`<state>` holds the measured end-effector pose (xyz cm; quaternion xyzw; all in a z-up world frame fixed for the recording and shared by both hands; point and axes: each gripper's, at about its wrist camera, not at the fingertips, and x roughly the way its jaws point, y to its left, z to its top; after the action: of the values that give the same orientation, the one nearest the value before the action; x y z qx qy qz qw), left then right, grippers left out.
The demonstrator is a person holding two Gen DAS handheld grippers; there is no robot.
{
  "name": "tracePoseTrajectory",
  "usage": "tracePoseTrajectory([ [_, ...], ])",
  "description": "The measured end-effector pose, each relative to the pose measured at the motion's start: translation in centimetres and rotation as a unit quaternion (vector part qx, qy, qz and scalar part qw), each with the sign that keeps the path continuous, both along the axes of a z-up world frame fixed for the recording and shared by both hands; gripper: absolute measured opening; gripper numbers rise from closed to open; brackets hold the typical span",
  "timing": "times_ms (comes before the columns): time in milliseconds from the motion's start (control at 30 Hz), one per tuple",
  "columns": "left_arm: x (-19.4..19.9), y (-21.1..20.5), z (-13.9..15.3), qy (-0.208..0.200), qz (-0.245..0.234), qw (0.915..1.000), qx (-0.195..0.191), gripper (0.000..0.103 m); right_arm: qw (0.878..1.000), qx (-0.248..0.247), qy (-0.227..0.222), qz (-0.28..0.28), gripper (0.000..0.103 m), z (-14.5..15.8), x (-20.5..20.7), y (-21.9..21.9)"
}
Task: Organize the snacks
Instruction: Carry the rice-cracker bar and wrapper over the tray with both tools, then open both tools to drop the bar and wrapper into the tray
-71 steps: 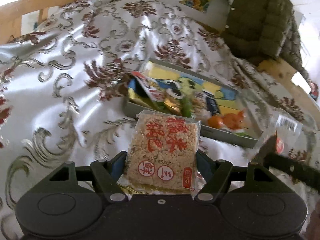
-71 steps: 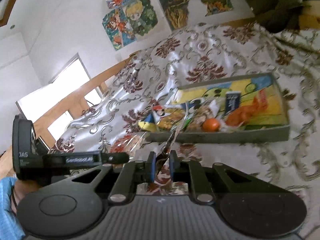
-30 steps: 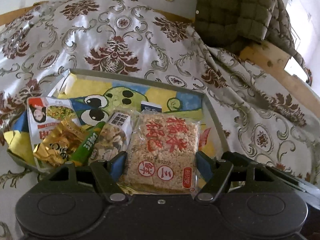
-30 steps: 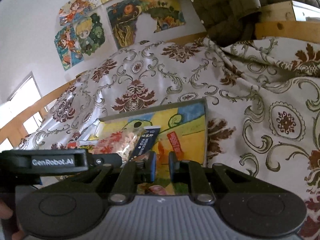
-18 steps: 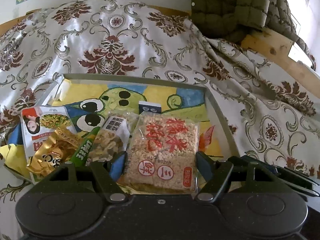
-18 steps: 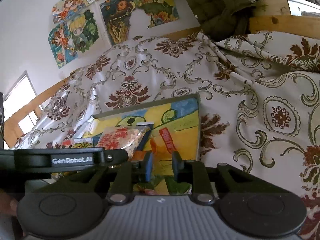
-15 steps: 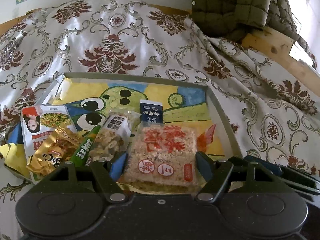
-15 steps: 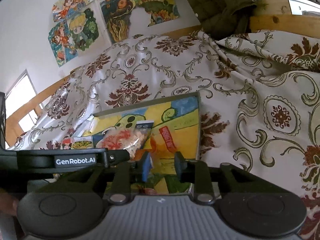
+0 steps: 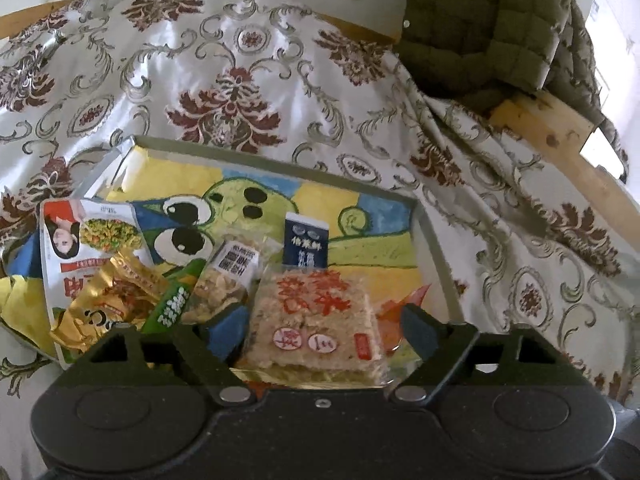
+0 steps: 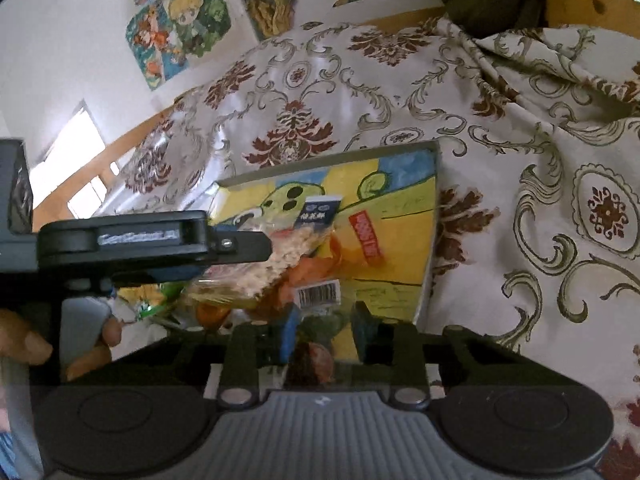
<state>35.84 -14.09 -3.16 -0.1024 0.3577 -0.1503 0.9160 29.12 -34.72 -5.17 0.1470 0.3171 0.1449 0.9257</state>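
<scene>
Left gripper [image 9: 322,324] opening, rice cracker pack [image 9: 316,322] loose between jaws, in tray [image 9: 434,240]. Right view only: right gripper [image 10: 326,330] closing around clear barcoded wrapper [image 10: 318,294], not yet pinched.

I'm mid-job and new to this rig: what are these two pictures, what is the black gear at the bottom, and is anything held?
There is no robot here. A person holds a pair of tongs in each hand, and each pair has a camera looking along its two fingers. One picture is from the left tongs, the other from the right tongs. The black gear is the tongs themselves. On the flowered cloth sits a cartoon-painted tray of snacks. The left tongs are opening. The rice cracker packet lies in the tray between them with gaps on both sides, so it is free. The right tongs are closing around a clear barcoded packet but do not seem to press on it.
</scene>
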Motion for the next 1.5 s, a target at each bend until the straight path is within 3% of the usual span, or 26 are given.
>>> tracePoseTrajectory([
  [100, -0.4, 0.2, 0.6, -0.012, -0.002, 0.9999, -0.006, 0.090, 0.999, 0.035, -0.008, -0.021, 0.007, 0.4, 0.2, -1.2],
  [167, -0.6, 0.4, 0.9, -0.017, 0.001, 0.9998, -0.005, 0.091, 0.997, 0.057, -0.018, -0.046, 0.003, 0.5, 0.2, -2.3],
  [333, -1.2, 0.7, 1.0, -0.022, 0.005, 0.9998, -0.001, 0.092, 0.992, 0.091, -0.034, -0.078, 0.002, 0.5, 1.3, -4.3],
  [633, -4.0, 1.8, 0.4, -0.017, 0.009, 0.9998, 0.009, 0.092, 0.992, 0.074, -0.052, -0.089, 0.003, 0.1, 4.0, -3.5],
  [800, -5.2, 2.3, 0.7, -0.020, 0.014, 0.9993, 0.027, 0.092, 0.993, 0.046, -0.039, -0.103, 0.016, -0.3, 4.0, -3.0],
  [900, -5.9, 2.7, 1.1, -0.021, 0.016, 0.9992, 0.028, 0.095, 0.993, 0.022, -0.051, -0.109, 0.048, 0.2, 3.4, -2.6],
  [1200, -8.1, 3.3, 2.7, -0.045, 0.027, 0.9974, 0.048, 0.099, 0.991, 0.006, -0.081, -0.102, 0.062, 2.4, 1.7, -2.3],
  [1500, -11.0, 3.8, 4.6, -0.086, 0.054, 0.9935, 0.052, 0.102, 0.991, -0.024, -0.094, -0.097, 0.084, 4.8, -2.9, -1.0],
])
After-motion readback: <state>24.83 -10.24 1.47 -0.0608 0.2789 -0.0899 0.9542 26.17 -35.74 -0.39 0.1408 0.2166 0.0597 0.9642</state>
